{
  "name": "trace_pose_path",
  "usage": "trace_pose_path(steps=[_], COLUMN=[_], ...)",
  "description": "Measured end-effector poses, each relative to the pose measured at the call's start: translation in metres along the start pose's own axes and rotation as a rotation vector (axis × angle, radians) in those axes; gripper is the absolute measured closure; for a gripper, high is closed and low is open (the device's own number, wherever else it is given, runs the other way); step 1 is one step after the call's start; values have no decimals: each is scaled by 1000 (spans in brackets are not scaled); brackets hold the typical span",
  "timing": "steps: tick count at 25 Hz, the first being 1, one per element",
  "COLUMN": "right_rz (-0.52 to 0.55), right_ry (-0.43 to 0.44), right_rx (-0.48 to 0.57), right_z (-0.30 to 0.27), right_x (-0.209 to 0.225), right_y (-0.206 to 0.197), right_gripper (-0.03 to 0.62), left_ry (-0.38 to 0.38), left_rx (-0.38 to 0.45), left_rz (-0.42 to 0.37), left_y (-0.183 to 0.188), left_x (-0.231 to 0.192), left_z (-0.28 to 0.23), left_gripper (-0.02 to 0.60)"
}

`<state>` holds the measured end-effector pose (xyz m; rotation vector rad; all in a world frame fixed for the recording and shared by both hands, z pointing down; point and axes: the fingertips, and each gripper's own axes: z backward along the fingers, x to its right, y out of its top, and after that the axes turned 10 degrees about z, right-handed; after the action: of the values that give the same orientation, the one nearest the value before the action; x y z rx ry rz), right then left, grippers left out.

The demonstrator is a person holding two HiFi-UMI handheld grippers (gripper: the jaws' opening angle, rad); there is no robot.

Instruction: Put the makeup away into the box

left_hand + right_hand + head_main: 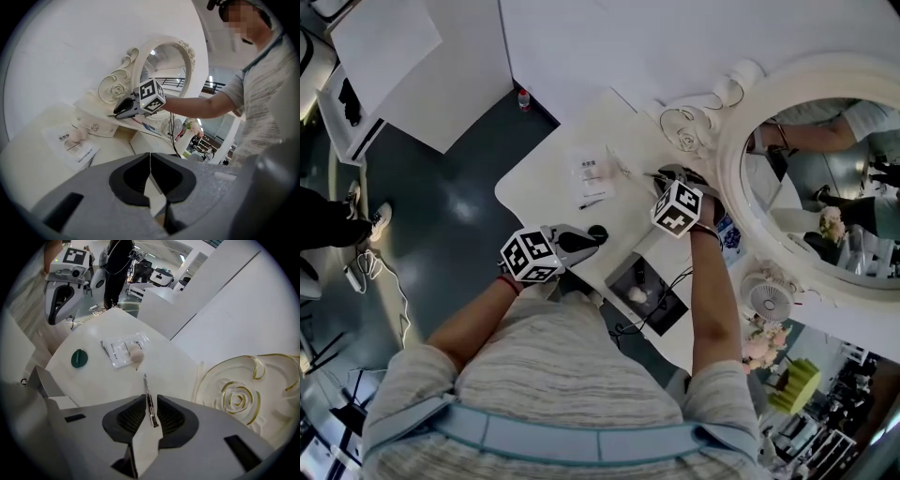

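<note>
One item in hand: pick-up of a thin metal tool, with stowing in the box not yet begun.

The right claw (149,405) points steeply down at the white bench (168,363). Its pads are narrowly spread either side of the thin metal tool (146,391), which lies flat between them and does not look pinched. Just beyond the tips a beige sponge (136,354) rests on a clear packet (117,347). Further out to the left lies a green round lid (78,358). Farthest off, the left claw (57,303) hangs with its pads pressed together on nothing. The box (664,311) sits back from the right claw, toward the person. The next move probably calls for closing the pads squarely on the tool at bench level, lifting it, then carrying it back over the box.
</note>
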<state>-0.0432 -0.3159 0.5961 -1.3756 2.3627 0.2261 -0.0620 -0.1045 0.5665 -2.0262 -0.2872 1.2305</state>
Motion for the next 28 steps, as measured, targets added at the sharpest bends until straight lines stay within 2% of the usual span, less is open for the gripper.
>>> trace_pose_path(steps=[5, 11, 18, 28], right_rz=[43, 0, -13, -124], right_ry=[96, 133, 28, -142], right_rx=[8, 11, -14, 0], right_z=[0, -1, 2, 33], right_x=[-5, -6, -8, 2], right_y=[3, 2, 4, -1], right_gripper=[559, 563, 571, 574], left_ry=[6, -2, -6, -34], left_rx=[1, -3, -8, -30], left_rz=[6, -2, -21, -61], left_y=[0, 1, 5, 4], left_x=[-1, 2, 5, 19], left_z=[2, -3, -1, -5], left_gripper=[566, 566, 566, 566])
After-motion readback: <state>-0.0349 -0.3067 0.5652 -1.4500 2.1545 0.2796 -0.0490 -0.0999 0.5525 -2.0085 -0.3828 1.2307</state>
